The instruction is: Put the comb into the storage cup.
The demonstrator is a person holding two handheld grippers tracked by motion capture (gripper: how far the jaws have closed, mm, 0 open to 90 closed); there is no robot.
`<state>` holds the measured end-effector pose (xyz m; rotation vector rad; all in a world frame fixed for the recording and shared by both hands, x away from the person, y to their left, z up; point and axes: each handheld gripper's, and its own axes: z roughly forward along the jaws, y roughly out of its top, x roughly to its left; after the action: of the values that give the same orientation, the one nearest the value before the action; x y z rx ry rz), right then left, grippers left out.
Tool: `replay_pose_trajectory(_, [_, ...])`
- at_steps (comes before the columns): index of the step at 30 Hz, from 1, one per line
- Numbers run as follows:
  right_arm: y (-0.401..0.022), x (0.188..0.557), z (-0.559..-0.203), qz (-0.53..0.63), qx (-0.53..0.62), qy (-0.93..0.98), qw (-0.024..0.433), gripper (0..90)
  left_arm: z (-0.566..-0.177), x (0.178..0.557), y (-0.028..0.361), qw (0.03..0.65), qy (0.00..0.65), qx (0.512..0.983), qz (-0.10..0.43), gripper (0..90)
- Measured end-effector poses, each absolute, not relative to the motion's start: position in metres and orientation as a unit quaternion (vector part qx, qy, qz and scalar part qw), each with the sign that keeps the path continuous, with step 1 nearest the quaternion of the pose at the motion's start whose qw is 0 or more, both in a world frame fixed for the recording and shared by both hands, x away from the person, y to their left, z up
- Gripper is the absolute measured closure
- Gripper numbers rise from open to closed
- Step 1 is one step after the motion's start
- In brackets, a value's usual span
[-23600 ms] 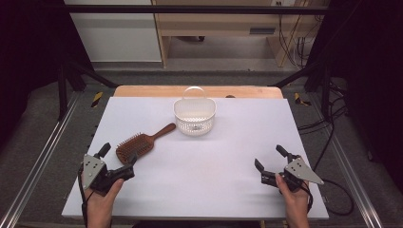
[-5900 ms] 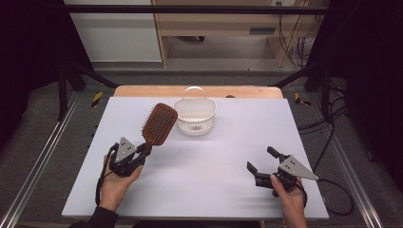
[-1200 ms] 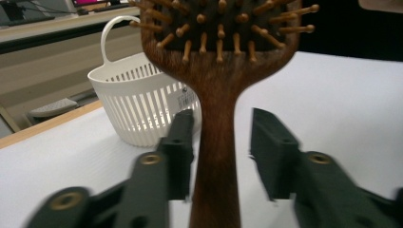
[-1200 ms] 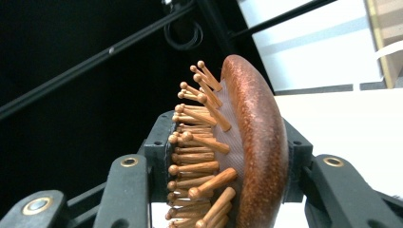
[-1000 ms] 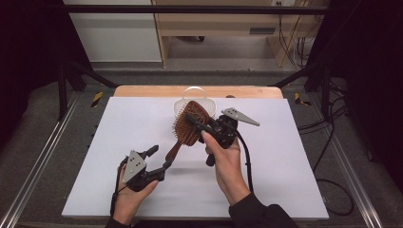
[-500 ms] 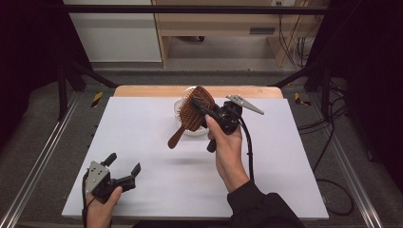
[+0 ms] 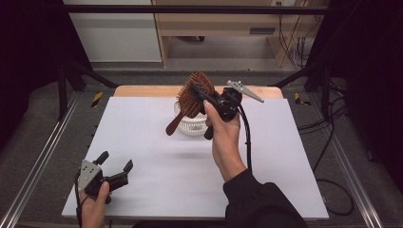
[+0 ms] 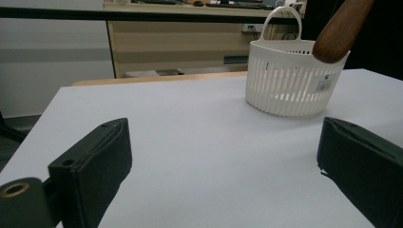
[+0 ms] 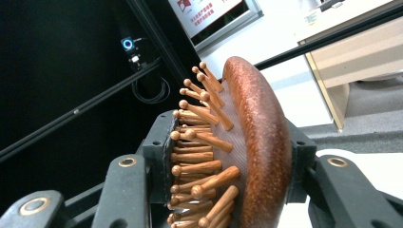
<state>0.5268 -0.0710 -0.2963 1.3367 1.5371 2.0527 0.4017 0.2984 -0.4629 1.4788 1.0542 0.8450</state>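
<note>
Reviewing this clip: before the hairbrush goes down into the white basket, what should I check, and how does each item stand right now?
1. Grip: right hand-held gripper shut on the hairbrush head, pads on bristle side and back: ok.
2. Brush over the basket: the high view suggests so, but height and true overlap unclear: cannot tell.
3. Handle end points down toward the basket: ok.
4. Basket upright on the table, handle up: ok.
5. Basket free inside: cannot tell.
6. Left hand-held gripper open, holding nothing, at the near left edge away from the basket: ok.
</note>
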Motion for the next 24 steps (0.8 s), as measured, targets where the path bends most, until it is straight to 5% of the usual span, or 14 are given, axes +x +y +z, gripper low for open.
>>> replay_pose_trajectory(24, [-0.079,0.567,-0.276,0.708,0.478,0.490,0.172,50.2,-0.466,0.403,0.296,0.540,0.438,0.627,0.351,4.6])
